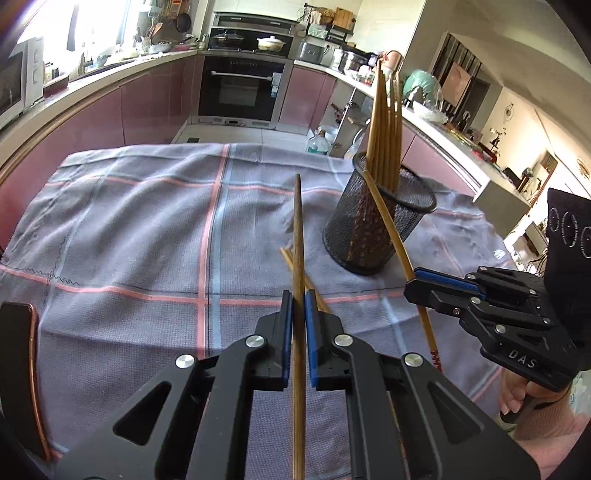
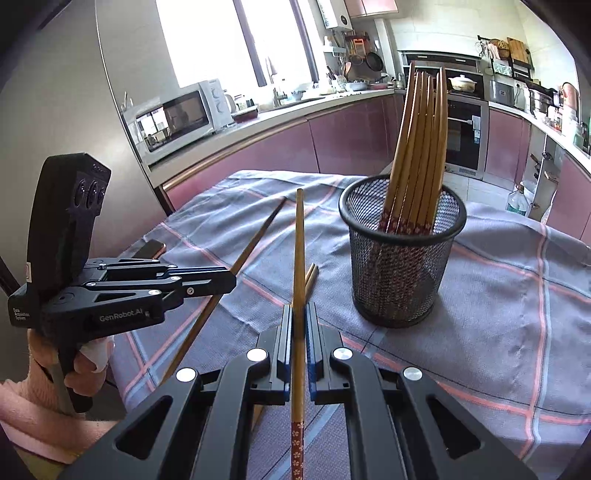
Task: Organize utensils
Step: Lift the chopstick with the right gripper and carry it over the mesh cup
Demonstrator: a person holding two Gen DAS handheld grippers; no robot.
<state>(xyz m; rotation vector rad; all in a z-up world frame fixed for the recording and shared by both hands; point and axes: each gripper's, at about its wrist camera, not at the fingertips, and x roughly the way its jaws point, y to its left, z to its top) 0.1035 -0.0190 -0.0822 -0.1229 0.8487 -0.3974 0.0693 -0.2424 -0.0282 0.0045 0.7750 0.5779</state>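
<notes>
Chopsticks [image 1: 298,258] pinched in both tools.

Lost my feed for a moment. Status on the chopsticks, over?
Left gripper shut on one chopstick; right gripper shut on another. Mesh cup upright, several inside. Two loose chopsticks still on the cloth. Nothing blocking.

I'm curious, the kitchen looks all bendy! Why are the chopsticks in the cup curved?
Fisheye lens: in the right wrist view the chopsticks in the mesh cup bow like bananas; in the left wrist view the counter edge curves, and the window glares white.
</notes>
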